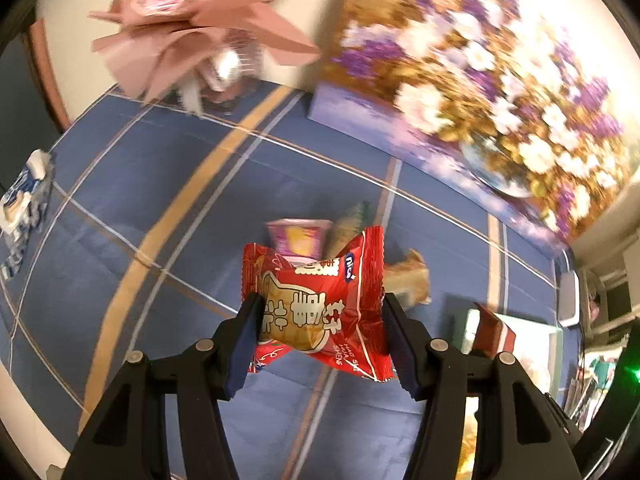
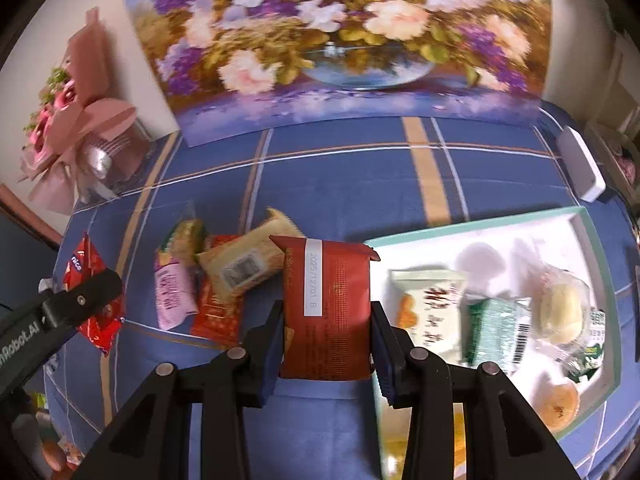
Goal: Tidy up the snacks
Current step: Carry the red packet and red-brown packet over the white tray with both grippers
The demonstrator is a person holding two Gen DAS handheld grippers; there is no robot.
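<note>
Both grippers carry a snack clear of the blue cloth (image 2: 344,176); the left gripper (image 1: 320,316) has its jaws partly closed on a bright red packet (image 1: 320,304), pads pressing its two sides so the wrapper puckers; the right gripper (image 2: 326,320) is clamped narrow on a dark red packet (image 2: 326,308), held upright by its edges; this looks like the carry step, each pick made and neither packet yet put down; the box (image 2: 472,228) lies just right of the right gripper, several snacks already in it; a loose pile (image 2: 212,280) of packets sits on the cloth between the two grippers; next, I judge, each packet must be swung over the box's free space and lowered before the jaws let go; the right one is nearest
</note>
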